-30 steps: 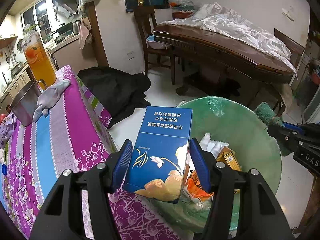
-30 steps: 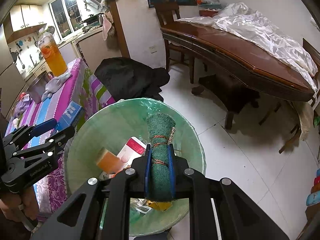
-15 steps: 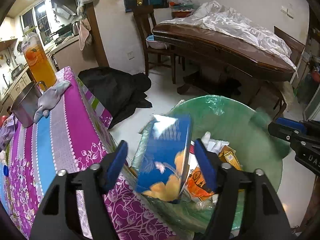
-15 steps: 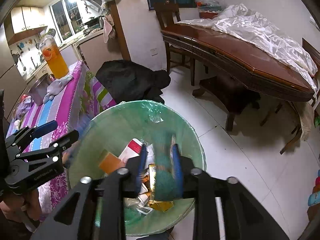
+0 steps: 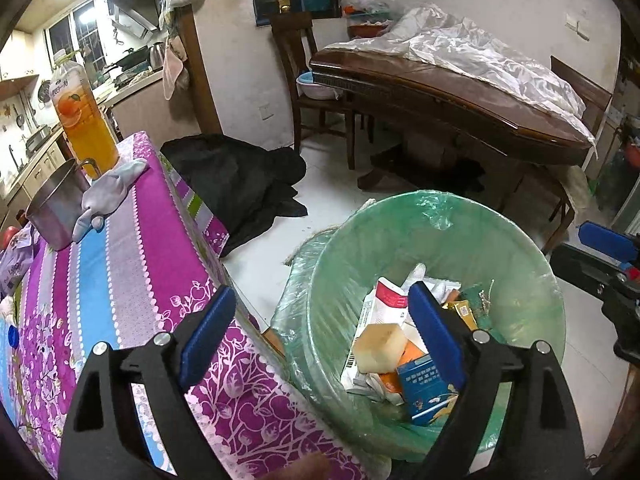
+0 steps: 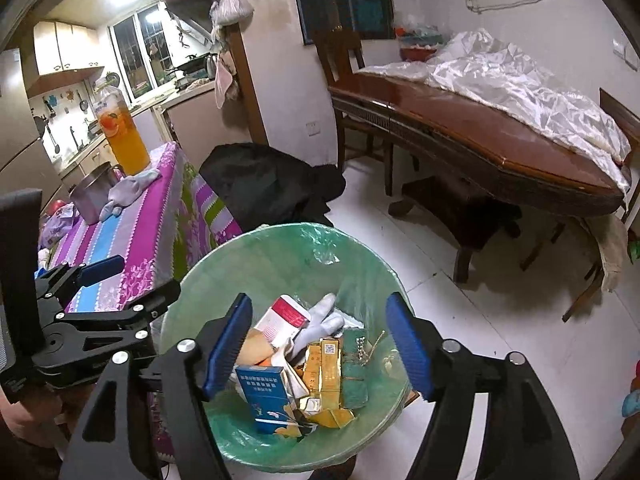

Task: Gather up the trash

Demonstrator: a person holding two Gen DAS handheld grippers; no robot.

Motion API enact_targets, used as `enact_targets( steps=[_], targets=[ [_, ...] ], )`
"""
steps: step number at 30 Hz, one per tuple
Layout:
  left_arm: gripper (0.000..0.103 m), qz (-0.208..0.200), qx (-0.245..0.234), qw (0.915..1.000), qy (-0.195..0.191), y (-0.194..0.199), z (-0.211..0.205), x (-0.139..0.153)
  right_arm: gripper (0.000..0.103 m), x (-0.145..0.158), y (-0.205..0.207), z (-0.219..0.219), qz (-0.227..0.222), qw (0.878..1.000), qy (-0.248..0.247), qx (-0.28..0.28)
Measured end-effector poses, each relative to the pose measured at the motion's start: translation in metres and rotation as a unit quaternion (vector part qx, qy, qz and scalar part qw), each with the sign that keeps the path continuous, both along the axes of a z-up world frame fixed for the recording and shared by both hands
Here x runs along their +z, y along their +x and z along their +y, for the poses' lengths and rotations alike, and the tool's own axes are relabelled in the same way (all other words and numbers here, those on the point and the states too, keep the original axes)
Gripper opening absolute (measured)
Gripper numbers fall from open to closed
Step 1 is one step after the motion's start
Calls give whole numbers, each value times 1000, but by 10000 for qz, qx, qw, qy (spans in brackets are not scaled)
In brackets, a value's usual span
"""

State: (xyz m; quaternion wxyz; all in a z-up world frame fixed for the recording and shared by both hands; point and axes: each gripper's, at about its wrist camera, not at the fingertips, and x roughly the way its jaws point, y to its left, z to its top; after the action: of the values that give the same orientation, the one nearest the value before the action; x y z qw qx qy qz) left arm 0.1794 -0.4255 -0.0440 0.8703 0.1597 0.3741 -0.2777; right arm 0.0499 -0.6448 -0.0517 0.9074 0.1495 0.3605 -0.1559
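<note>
A bin lined with a green bag [image 5: 400, 240] [image 6: 256, 256] stands on the floor beside the table. Inside lie a blue carton [image 5: 424, 384] [image 6: 264, 396], a green scouring pad [image 6: 354, 372], a red and white pack [image 6: 286, 316], a yellow sponge [image 5: 378, 348] and gold packs [image 6: 326, 368]. My left gripper [image 5: 320, 328] is open and empty above the bin's left rim; it also shows in the right wrist view [image 6: 132, 276]. My right gripper [image 6: 320, 340] is open and empty over the bin, and part of it shows in the left wrist view [image 5: 600, 248].
The table with a purple flowered cloth [image 5: 120, 264] holds a juice bottle [image 5: 82, 120], a steel pot [image 5: 56, 208] and a grey glove [image 5: 106, 196]. A black cloth heap [image 5: 240, 176] lies on the floor. A dark wooden table [image 5: 460, 104] and chair [image 5: 304, 80] stand behind.
Both grippers opened. The blue carton dropped from my left gripper and the green scouring pad from my right gripper, both into the bin.
</note>
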Motion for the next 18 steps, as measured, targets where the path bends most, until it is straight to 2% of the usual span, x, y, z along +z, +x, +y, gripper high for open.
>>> enact_targets(
  steps=[4,9,13,15,18],
  targets=[
    [86,-22,21,10000,-64,-3,6,6,76,10,-6,14,-78,9998,-189,47],
    [97,-130,93,9997,-197,-7,19,14,79,25,-21,26,-373,9986,-383,43],
    [97,-278,129,9984,-471,-14,40,21,87,38,-48,52,-888,9924,-847,-82],
    [97,-435,171,9971,-605,-21,53,26,97,41,-63,63,-1185,9869,-1090,-99],
    [97,-621,179,9940,-880,-32,72,35,98,47,-87,86,-1618,9756,-1474,-161]
  ],
)
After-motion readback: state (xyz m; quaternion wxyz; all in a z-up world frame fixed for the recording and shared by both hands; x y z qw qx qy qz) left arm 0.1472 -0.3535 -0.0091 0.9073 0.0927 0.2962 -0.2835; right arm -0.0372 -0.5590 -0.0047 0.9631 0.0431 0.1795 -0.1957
